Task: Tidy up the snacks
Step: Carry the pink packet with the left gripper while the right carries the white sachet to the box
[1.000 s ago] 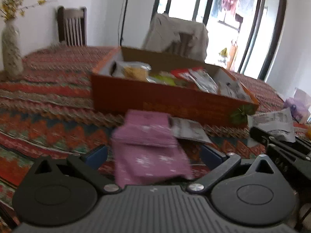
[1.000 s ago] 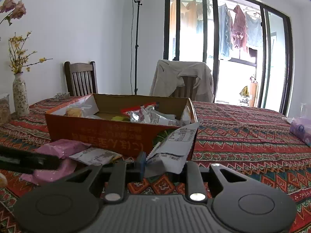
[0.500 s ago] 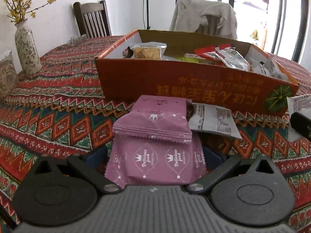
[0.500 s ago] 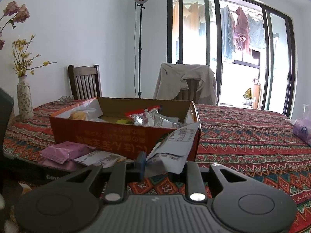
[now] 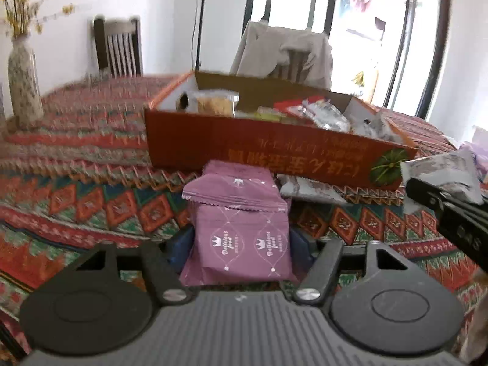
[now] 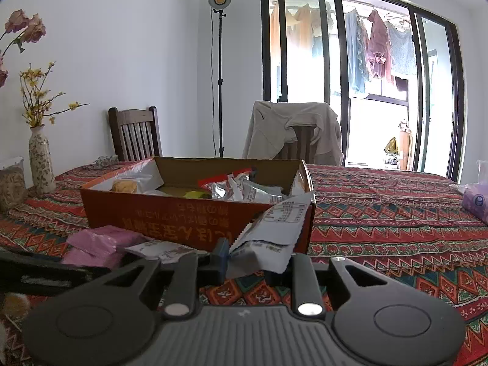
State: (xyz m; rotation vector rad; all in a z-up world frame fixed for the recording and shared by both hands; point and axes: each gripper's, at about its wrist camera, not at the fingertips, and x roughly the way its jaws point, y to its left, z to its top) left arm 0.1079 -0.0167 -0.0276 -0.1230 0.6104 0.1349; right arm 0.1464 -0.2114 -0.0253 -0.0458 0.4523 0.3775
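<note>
An open orange cardboard box [image 5: 274,149] holding several snack packets stands on the patterned tablecloth; it also shows in the right wrist view [image 6: 170,213]. My left gripper [image 5: 241,238] is shut on a purple snack packet [image 5: 241,244], with a second purple packet [image 5: 235,189] lying on top of it, just in front of the box. My right gripper [image 6: 247,259] is shut on a grey-white snack packet [image 6: 271,231], held above the table by the box's right front corner. The purple packets also show in the right wrist view [image 6: 100,244].
A grey packet [image 5: 308,189] lies on the cloth against the box front. A flowered vase [image 6: 41,161] stands at the far left. Two chairs [image 6: 134,134] stand behind the table. A purple bag [image 6: 475,201] lies at the right edge.
My left gripper's fingers have closed in on the lower purple packet and the view has tilted. My right gripper still holds its grey-white packet, almost unmoved.
</note>
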